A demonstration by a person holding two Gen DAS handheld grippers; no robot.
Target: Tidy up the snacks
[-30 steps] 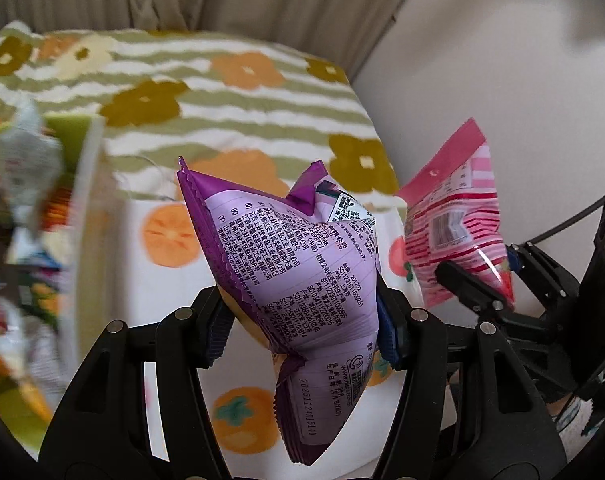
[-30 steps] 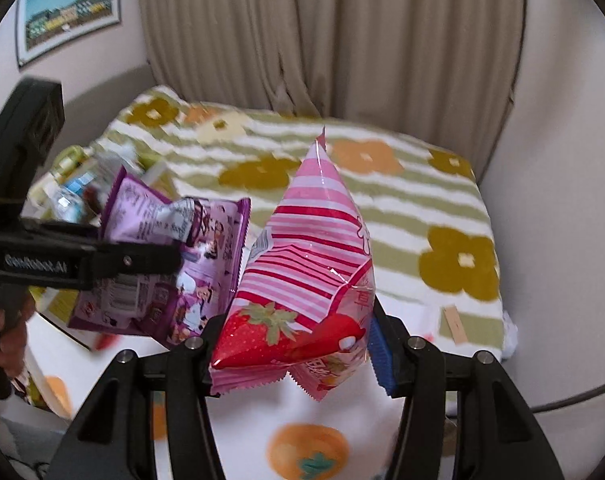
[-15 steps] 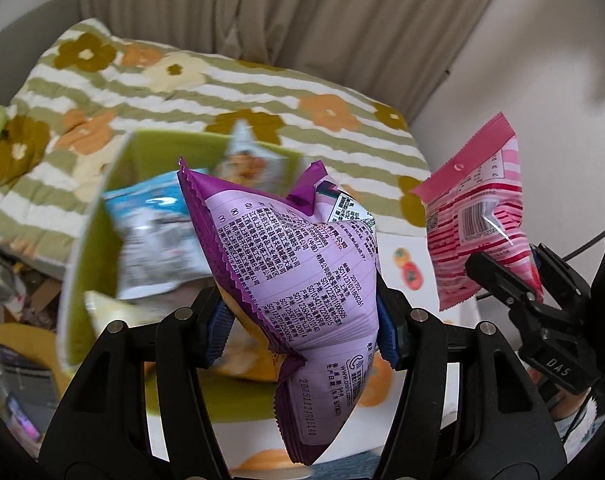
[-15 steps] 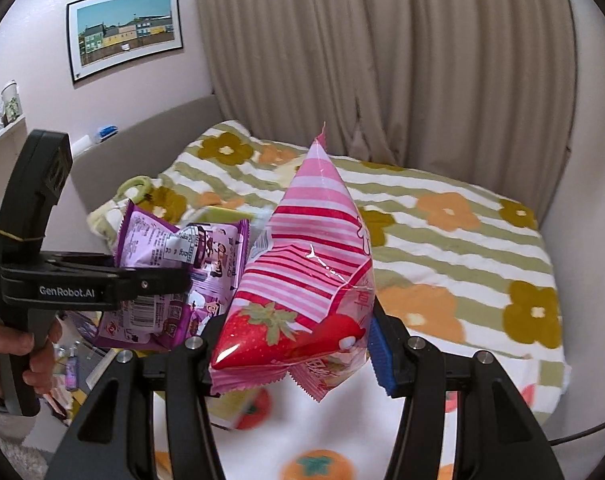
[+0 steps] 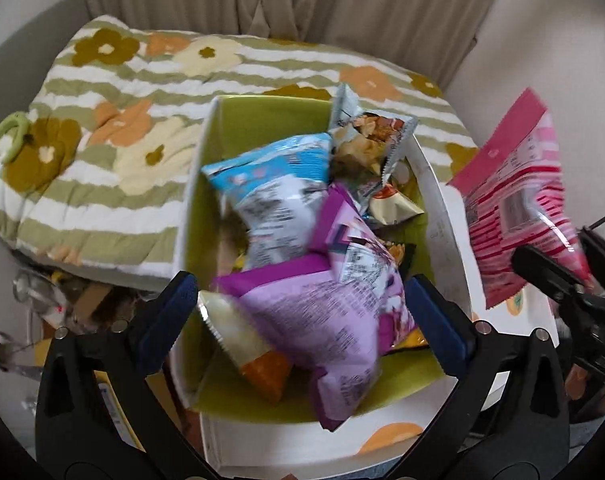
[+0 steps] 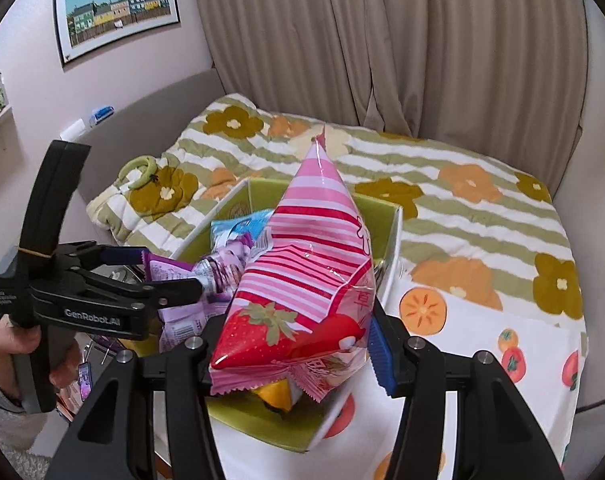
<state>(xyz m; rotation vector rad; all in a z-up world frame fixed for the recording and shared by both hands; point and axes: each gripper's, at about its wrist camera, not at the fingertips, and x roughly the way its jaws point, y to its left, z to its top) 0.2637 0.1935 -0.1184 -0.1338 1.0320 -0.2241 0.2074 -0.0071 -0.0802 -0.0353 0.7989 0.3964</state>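
Observation:
My left gripper (image 5: 298, 312) is open above a green-lined box (image 5: 198, 184) full of snack bags. The purple snack bag (image 5: 322, 320) is loose between its spread fingers, blurred, over the box's contents. My right gripper (image 6: 298, 344) is shut on a pink striped strawberry snack bag (image 6: 306, 280) and holds it over the near edge of the box (image 6: 394, 248). In the left wrist view the pink bag (image 5: 518, 208) hangs to the right of the box. In the right wrist view the left gripper (image 6: 150, 276) sits at the left with the purple bag (image 6: 182, 312) by its fingers.
The box holds a blue and white bag (image 5: 278, 192), a nut bag (image 5: 370, 136) and an orange-tipped bag (image 5: 242, 340). It stands on a white cloth with orange fruit (image 6: 482, 340) by a flowered striped quilt (image 5: 102, 140). Clutter lies on the floor at left (image 5: 62, 300).
My left gripper moved over the box and opened, letting go of the purple bag, which drops into the box. My right gripper, still holding the pink bag, moved closer to the box.

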